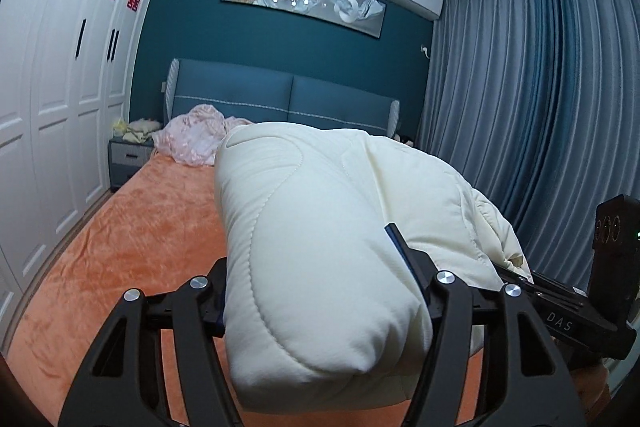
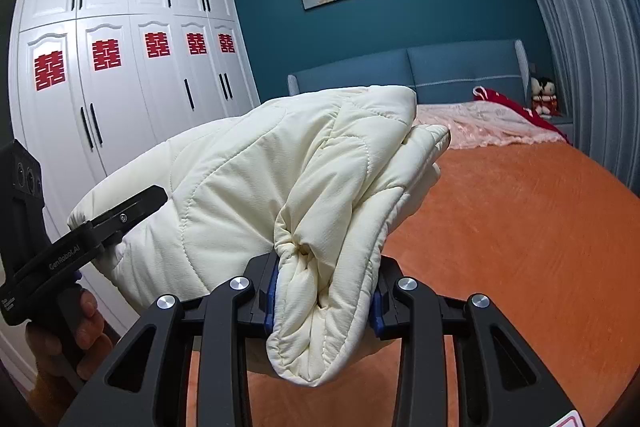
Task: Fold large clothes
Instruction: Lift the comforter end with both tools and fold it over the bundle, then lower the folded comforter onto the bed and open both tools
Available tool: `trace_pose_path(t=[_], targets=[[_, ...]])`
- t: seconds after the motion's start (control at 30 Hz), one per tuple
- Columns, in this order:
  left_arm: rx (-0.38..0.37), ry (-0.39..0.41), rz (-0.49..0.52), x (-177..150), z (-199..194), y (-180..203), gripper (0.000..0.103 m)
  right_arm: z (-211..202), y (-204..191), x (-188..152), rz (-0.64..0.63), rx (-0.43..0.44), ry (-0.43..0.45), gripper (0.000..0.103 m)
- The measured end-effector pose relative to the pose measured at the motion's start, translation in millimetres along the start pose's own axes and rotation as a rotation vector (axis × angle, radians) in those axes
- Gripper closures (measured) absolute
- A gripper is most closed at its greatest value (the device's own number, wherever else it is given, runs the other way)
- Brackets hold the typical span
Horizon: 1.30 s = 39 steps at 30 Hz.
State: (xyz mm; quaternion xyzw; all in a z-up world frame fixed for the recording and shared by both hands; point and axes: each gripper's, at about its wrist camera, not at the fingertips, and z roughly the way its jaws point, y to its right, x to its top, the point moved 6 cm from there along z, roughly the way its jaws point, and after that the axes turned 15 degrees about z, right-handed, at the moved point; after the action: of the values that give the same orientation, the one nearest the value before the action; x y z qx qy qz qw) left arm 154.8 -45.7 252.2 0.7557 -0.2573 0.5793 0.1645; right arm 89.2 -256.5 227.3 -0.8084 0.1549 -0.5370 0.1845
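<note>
1. We see the bed (image 1: 112, 247), covered in an orange blanket, spread wide and mostly bare under us, with a pink cover (image 1: 192, 139) bunched up by the headboard.
2. The cream quilted garment (image 1: 320, 227) hangs in the air above that blanket, slung between our two grippers and sagging in a thick padded roll; no part of it that we can see rests on the bed.
3. Our left gripper (image 1: 320, 291) has its jaws fairly wide, pressed on a fat, puffy fold of the garment.
4. Our right gripper (image 2: 324, 291) stands narrower, its blue pads pinching a bunched, wrinkled edge of the same garment.
5. We judge this to be the lifting step: the piece is held up at two points, ready to be laid out.
6. Next we would need to draw the two grips apart to take out the sag, then lower the garment flat on the open orange blanket, keeping both grips firm so the bulky padding does not slip.
</note>
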Motion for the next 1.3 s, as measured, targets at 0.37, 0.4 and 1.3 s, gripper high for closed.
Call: trace_pose_path(t=[0.37,0.4,1.3], targets=[[0.043,0.014,-0.003,-7.0,64.7,-75.7,0.042,98.0,-19.0,1.8,-0.074,0.020,-0.015,0.070],[0.045,0.004,-0.009,-12.3,73.3,-83.7,0.042,108.2,-19.4,0.7,-0.078,0.019,-0.023,0.070],[0.053,-0.325,-0.159,-236.7,208.0,-156.0,0.042,298.6,58.0,-166.4,-0.052,-0.112,-0.384,0.070]])
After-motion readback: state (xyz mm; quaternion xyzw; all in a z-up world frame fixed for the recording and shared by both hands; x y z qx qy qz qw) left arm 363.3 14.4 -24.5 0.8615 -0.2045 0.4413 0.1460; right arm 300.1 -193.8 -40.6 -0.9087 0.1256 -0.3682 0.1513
